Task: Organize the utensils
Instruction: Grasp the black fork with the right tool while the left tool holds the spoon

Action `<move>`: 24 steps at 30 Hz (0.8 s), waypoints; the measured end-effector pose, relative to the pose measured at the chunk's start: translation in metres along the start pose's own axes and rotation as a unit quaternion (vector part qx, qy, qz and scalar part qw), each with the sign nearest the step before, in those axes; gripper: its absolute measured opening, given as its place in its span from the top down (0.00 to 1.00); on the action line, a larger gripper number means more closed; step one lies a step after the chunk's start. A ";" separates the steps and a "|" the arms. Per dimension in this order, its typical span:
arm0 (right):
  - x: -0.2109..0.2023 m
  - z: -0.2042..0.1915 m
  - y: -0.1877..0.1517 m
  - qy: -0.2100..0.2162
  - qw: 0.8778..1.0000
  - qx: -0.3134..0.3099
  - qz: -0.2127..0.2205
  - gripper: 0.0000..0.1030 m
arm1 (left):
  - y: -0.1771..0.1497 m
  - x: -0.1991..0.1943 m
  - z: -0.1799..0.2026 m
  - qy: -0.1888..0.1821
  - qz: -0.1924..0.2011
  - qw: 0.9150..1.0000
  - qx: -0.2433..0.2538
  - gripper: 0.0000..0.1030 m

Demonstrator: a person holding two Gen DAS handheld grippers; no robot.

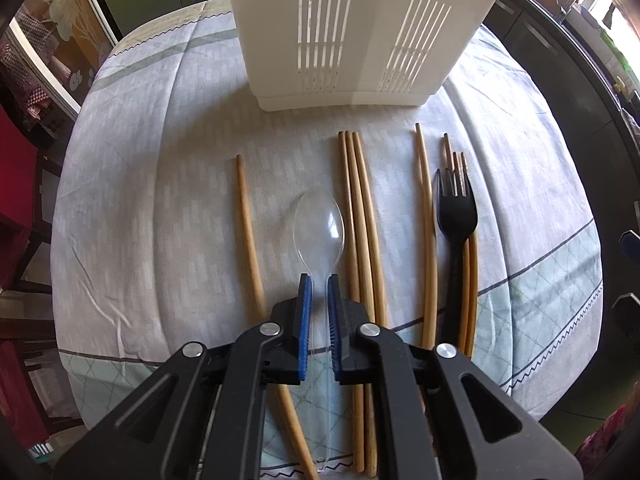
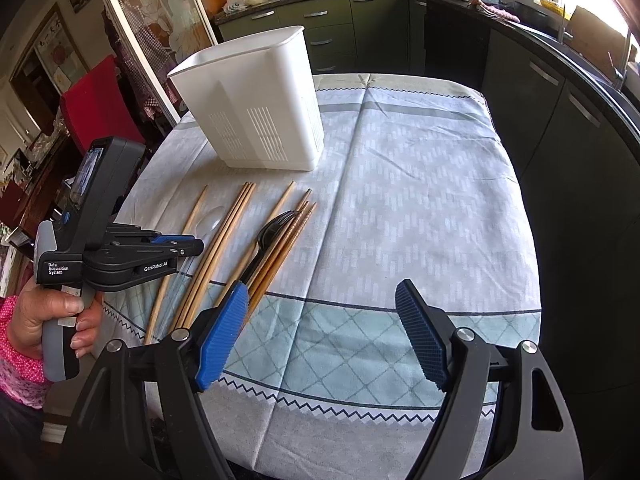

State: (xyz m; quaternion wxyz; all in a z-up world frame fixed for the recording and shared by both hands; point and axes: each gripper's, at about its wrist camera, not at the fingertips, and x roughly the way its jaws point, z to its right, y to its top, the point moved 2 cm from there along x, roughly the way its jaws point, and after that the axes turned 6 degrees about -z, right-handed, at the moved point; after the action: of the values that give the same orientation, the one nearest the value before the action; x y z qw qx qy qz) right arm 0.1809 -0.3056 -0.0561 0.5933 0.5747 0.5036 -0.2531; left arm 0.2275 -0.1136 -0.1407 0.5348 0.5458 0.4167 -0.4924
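Observation:
A clear plastic spoon [image 1: 319, 224] lies bowl-forward on the tablecloth, and my left gripper [image 1: 318, 280] is shut on its handle. Wooden chopsticks flank it: a single one [image 1: 248, 232] to the left, three together [image 1: 360, 220] to the right, and one more [image 1: 426, 220] further right. A black plastic fork [image 1: 456, 216] rests on top of several other chopsticks. The white slotted utensil holder [image 1: 360, 28] stands upright just beyond. In the right wrist view my right gripper [image 2: 322, 288] hovers open over bare cloth, right of the fork [image 2: 276, 228], with the left gripper [image 2: 196, 246] at the left.
A hand in a pink sleeve [image 2: 48, 320] holds the left gripper's handle. The patterned tablecloth [image 2: 400, 184] covers the table, whose front edge is near. Dark kitchen cabinets [image 2: 560, 128] run along the right and back. A red chair back [image 2: 96, 96] stands at the left.

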 end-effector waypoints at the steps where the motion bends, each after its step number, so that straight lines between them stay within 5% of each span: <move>1: 0.002 -0.001 0.001 0.002 1.000 -0.003 -0.005 0.26 | 0.000 -0.005 -0.001 -0.005 0.007 1.000 -0.001 0.92; 10: 0.032 -0.010 0.027 0.033 0.998 0.019 -0.047 0.25 | -0.003 -0.052 -0.010 -0.033 0.064 0.997 -0.005 0.92; 16: 0.069 -0.038 0.037 0.023 0.995 -0.001 -0.093 0.62 | -0.016 -0.063 -0.017 -0.043 0.075 0.996 0.008 0.92; 24: 0.102 -0.041 0.055 0.025 0.993 0.033 -0.113 0.74 | -0.025 -0.067 -0.020 -0.044 0.084 0.995 0.013 0.92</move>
State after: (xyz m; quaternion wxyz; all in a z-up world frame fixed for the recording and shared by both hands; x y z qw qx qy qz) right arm 0.2537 -0.2272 -0.1167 0.5290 0.5394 0.5716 -0.3202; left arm 0.1940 -0.0868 -0.0805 0.5845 0.5638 0.3390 -0.4749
